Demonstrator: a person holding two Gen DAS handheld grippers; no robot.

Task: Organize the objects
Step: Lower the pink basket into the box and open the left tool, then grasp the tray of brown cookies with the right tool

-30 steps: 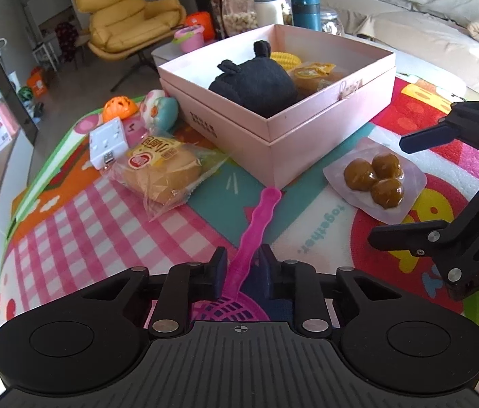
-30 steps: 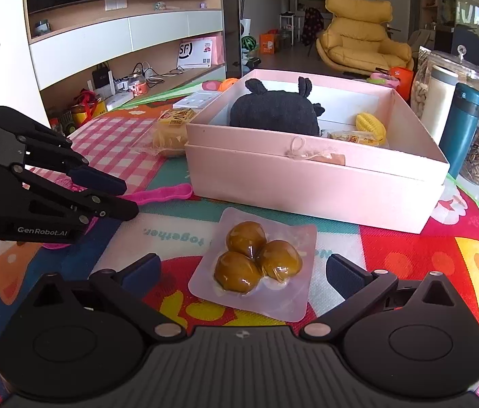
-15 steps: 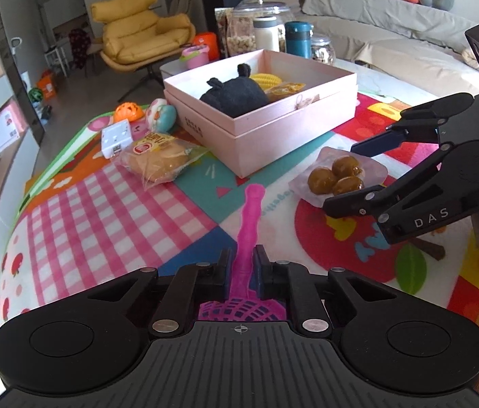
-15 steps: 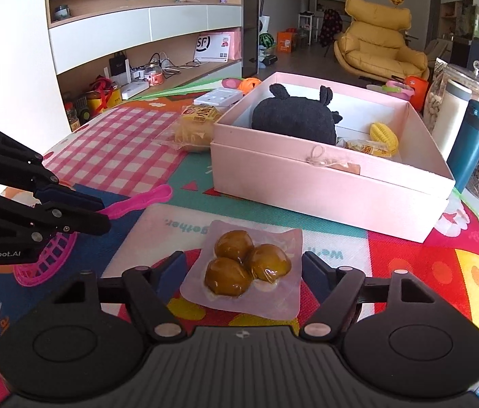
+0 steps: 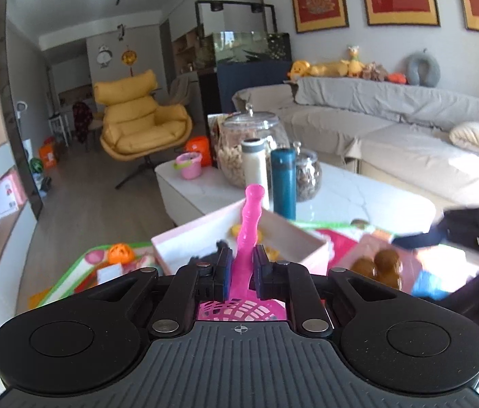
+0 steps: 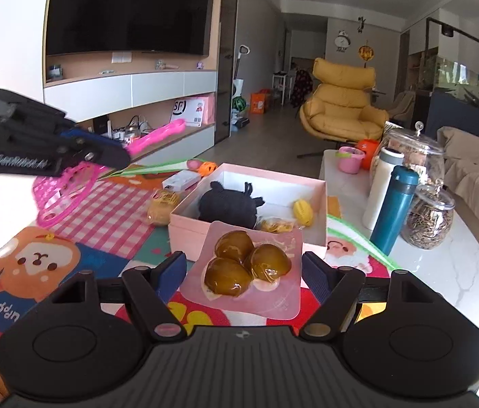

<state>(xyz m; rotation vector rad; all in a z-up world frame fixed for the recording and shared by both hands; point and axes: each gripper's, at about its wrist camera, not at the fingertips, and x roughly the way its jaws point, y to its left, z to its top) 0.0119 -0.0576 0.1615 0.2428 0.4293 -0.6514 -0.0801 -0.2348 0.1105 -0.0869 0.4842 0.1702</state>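
**Both grippers loaded and held above the play mat near the pink box**

The left gripper (image 5: 242, 268) is clamped narrow on the handle of a pink slotted scoop (image 5: 249, 231), whose mesh head sits back against the gripper body while the handle juts forward and up. Seen from the right wrist camera, the same left gripper (image 6: 103, 151) holds the scoop (image 6: 66, 190) in the air, up and to the left of the pink box (image 6: 249, 210), with the handle tip pointing toward the TV shelf.

The right gripper (image 6: 243, 268) has its jaws set fairly wide, one at each side edge of a flat pink packet of three brown glazed balls (image 6: 246, 265). The packet sits lifted between the fingers, in front of the box's near wall and overlapping it in view. In the left wrist view the packet (image 5: 380, 265) is blurred, just right of the box (image 5: 239, 238).

Inside the box lie a black plush toy (image 6: 229, 204), a yellow corn-shaped toy (image 6: 303, 212) and a small wrapped snack (image 6: 278, 226). Left of the box on the play mat (image 6: 110, 204) lie a wrapped bun (image 6: 163, 205) and a white adapter (image 6: 185, 180). Right of the box, on the white surface (image 6: 443, 272), stand a teal flask (image 6: 394, 209), a white bottle (image 6: 382, 187) and two glass jars (image 6: 431, 216).
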